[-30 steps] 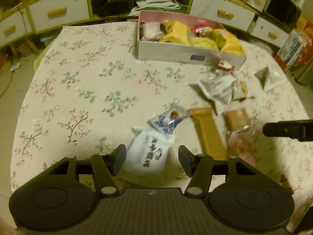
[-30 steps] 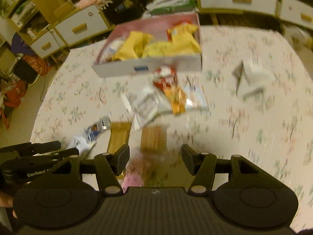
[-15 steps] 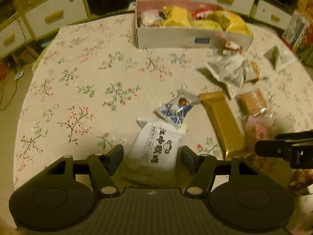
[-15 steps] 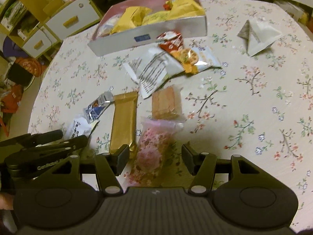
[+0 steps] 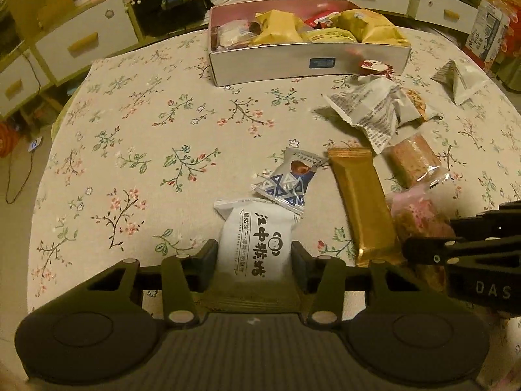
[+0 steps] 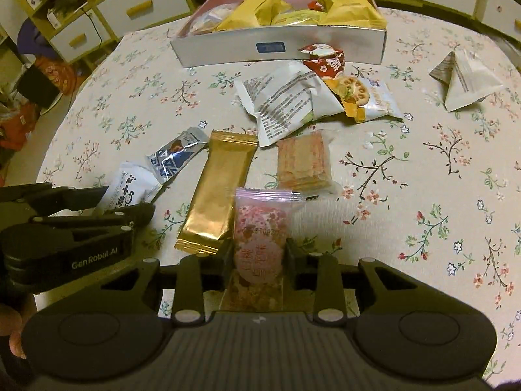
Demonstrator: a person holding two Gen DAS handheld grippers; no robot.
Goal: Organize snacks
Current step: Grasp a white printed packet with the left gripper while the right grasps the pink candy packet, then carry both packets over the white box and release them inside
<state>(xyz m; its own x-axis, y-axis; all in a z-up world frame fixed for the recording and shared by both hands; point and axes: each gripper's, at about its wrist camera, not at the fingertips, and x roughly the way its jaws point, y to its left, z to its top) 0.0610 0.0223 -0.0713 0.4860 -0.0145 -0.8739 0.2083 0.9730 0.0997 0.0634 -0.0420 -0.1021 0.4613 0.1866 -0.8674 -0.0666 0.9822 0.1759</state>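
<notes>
The round table with its floral cloth [image 5: 136, 123] fills both views. At twelve o'clock stands the open snack box [image 6: 280, 45], packed with yellow packets. A gold bar packet [image 6: 218, 195] lies near the centre. At six o'clock in the left wrist view, the left gripper [image 5: 254, 262] is closing, its pads touching the sides of a white biscuit packet [image 5: 254, 244]. Likewise the right gripper [image 6: 259, 260] is closing, pads pressing a pink snack packet [image 6: 259, 228].
</notes>
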